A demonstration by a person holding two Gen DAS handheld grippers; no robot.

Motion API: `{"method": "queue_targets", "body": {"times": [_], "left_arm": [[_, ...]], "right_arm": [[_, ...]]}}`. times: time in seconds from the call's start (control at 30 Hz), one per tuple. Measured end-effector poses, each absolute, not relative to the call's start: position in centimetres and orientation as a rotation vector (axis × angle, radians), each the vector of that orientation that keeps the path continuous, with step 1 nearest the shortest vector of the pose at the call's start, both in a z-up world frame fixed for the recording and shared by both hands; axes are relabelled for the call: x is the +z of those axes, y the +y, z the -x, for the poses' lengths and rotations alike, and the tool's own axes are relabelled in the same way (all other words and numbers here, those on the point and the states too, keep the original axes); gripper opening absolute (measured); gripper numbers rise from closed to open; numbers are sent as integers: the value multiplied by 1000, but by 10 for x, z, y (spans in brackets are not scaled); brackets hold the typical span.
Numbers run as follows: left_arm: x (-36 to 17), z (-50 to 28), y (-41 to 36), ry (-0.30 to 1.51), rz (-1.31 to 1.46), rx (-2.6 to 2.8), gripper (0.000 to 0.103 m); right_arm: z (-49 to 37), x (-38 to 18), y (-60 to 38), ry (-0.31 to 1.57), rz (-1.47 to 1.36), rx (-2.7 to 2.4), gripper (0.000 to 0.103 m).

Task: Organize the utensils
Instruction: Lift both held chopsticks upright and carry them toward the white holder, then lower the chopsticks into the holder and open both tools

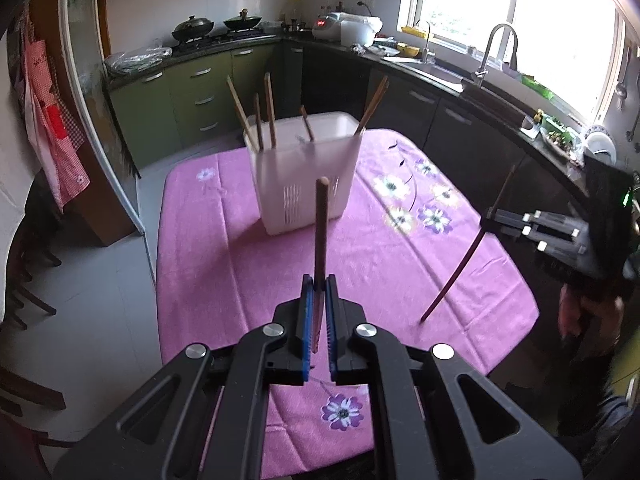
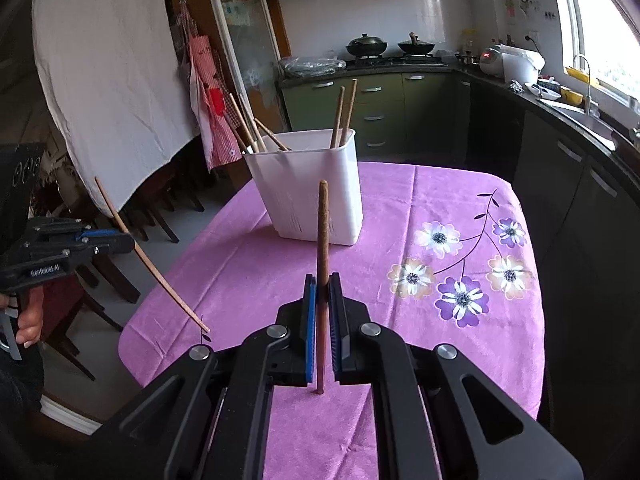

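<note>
A white plastic utensil holder point(image 1: 304, 176) point(image 2: 312, 188) stands on the pink flowered tablecloth and holds several wooden chopsticks point(image 1: 270, 110) point(image 2: 344, 112). My left gripper point(image 1: 319, 284) is shut on a brown chopstick point(image 1: 321, 232) that points up toward the holder. My right gripper point(image 2: 322, 284) is shut on another brown chopstick point(image 2: 322, 240), held upright above the table. The right gripper also shows in the left wrist view point(image 1: 486, 220), its chopstick point(image 1: 456, 276) slanting down to the cloth. The left gripper shows in the right wrist view point(image 2: 128, 238) with its chopstick point(image 2: 160, 276).
The table point(image 1: 224, 248) point(image 2: 440, 200) stands in a kitchen. Dark cabinets and a sink counter point(image 1: 460, 80) run along the right. Green cabinets with woks on a stove point(image 1: 216, 28) are at the back. Wooden chairs point(image 2: 120, 248) stand at the table's left side.
</note>
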State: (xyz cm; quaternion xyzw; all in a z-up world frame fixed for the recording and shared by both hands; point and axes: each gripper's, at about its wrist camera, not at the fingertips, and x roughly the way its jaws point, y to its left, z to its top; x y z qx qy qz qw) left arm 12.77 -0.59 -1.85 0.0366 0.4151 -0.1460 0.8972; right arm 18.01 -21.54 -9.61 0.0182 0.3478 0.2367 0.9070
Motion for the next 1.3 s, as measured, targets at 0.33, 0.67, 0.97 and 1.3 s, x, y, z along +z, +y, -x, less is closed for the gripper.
{"method": "queue_targets", "body": {"times": [0.33,0.67,0.97,1.3], "left_arm": [[71,-170,-23,702,-97,-286,6],[128,-224,-33,598,-90,-240,6],[120,-273,-31,616,-68,-203,6],[56,-306,-36,744,-67,-192,6]], "right_arm": [[-177,-101,-229,691,-91,496,7],[-176,-102,-229,689,-92,508,7],[-172,-101,-231,690,-93,512,7],[-171,-101,-232,693,-95,518,7]]}}
